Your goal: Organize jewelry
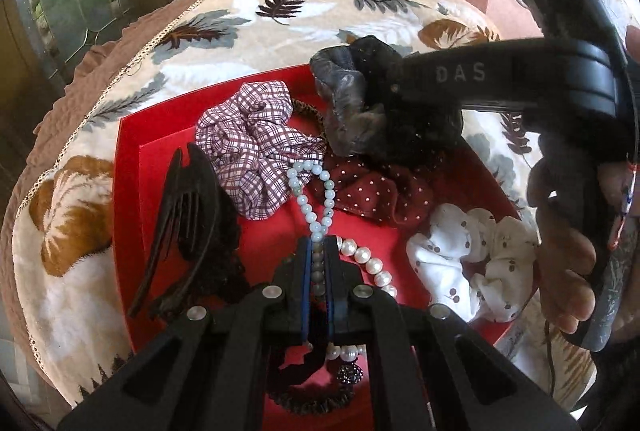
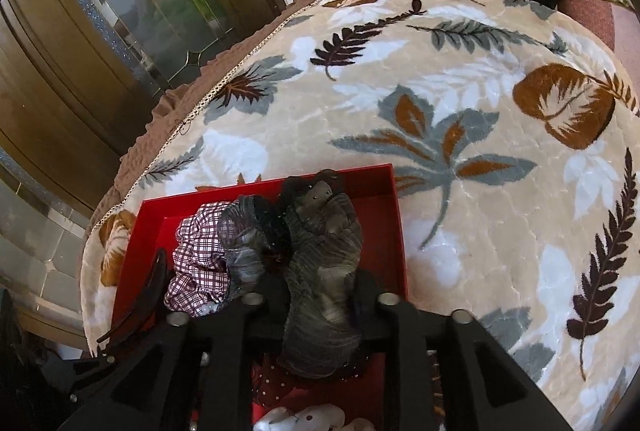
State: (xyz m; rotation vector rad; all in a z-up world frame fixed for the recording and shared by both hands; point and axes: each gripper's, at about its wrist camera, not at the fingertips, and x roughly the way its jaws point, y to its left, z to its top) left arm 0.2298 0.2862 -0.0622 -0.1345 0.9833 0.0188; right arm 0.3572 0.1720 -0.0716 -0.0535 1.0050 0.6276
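Black fingers of the left gripper sit closest in the left wrist view, pressed together and pinching a string of pale green beads. The beads loop up from the tips over the floor of a red box. A string of white pearls lies just beside the tips on the right. A black hair claw lies at the left of the box. A checked scrunchie sits behind it, touching the beads. A dark red dotted scrunchie and a white dotted scrunchie lie on the right side. A grey scrunchie hangs at the back, under the right gripper, which a hand holds. The box rests on a leaf-print blanket on a bed. In the right wrist view, the grey scrunchie is nearest, lying between the right gripper's fingers. They are spread a little, but the cloth hides the pads, so I cannot tell if they press on it. The checked scrunchie sits to its left inside the red box. The hair claw is at the box's left edge. The blanket fills the rest.
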